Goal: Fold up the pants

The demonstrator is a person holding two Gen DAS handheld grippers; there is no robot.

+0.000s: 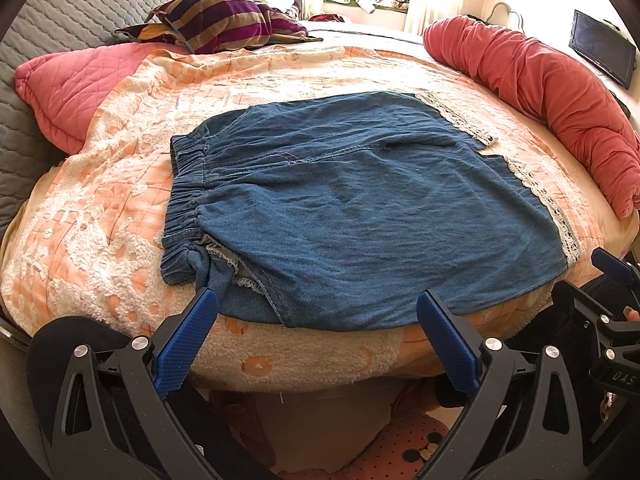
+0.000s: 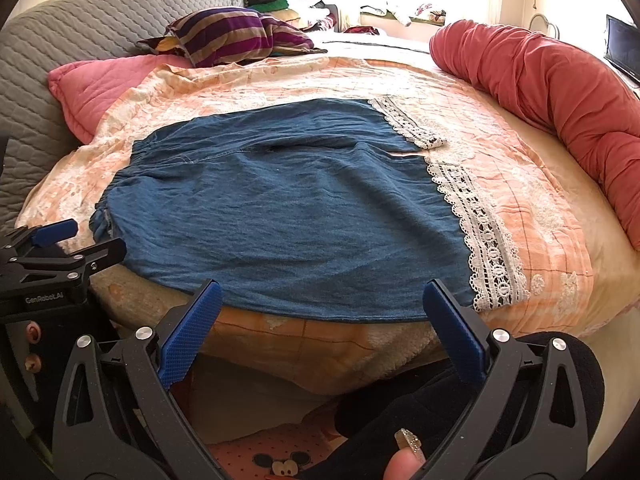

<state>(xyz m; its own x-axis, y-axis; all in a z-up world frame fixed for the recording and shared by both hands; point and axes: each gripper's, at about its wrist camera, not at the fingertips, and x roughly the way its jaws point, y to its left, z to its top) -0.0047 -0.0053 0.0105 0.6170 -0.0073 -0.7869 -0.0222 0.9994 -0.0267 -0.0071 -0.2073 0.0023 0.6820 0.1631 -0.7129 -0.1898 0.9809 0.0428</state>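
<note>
Nearest, left hand-held gripper (image 1: 316,300) spread wide, blue fingers (image 1: 188,344) empty, tips just short of the near hem. Right hand-held gripper (image 2: 322,294) likewise gaping, nothing between its pads, hanging at the bed's (image 2: 320,344) front edge. Below both, floor mostly hidden by the gripper frames (only a scrap of cartoon-print mat (image 2: 276,464) visible). A thumb with a glittery nail (image 2: 408,446) cut off at the bottom edge of the right view.

Further in, blue denim pants (image 1: 360,208) spread flat on the peach bedspread (image 1: 100,240), elastic waistband (image 1: 184,204) to the left, lace-trimmed cuffs (image 2: 488,252) to the right, near edge drooping slightly over the mattress edge.

Beyond, pink quilted pillow (image 1: 68,92) at left, rolled red blanket (image 1: 552,96) at right, striped cushion (image 1: 224,20) behind. Farthest, heaped clothes (image 2: 288,0) too washed out by window glare to make out; dark screen (image 1: 602,52) partly clipped at the far right.
</note>
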